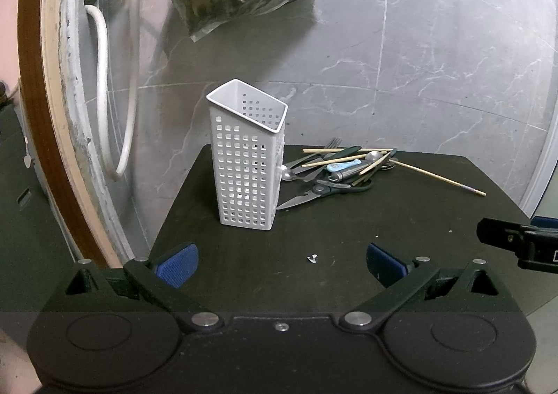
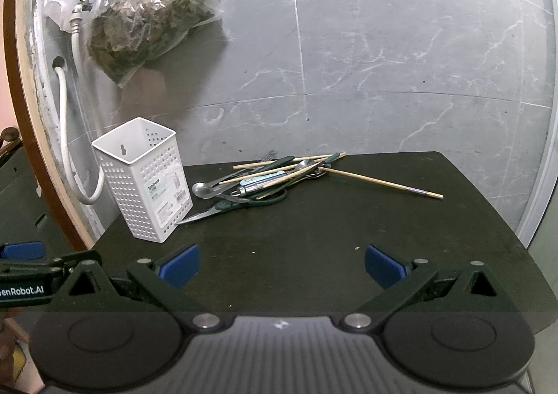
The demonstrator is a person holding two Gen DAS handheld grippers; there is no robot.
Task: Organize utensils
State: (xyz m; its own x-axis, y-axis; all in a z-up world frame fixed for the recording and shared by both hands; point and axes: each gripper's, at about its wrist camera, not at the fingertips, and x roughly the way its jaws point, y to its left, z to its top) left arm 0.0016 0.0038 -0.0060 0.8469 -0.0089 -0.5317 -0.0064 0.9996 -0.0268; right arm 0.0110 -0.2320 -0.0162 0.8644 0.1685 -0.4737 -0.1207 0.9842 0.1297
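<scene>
Both the left gripper (image 1: 281,265) and right gripper (image 2: 281,265) hover with jaws apart, holding nothing. Ahead of them the white caddy (image 1: 247,164) stands upright, seemingly empty, ready for the utensil pile (image 2: 265,177) just beside it.

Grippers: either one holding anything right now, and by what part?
Nothing held. Left gripper and right gripper are both open and empty, short of the utensil pile and white holder.

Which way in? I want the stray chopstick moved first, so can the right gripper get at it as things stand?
Probably yes. The right gripper is open, and only bare table lies between it and the stray chopstick, which lies flat, its far end clear of the utensil pile.
</scene>
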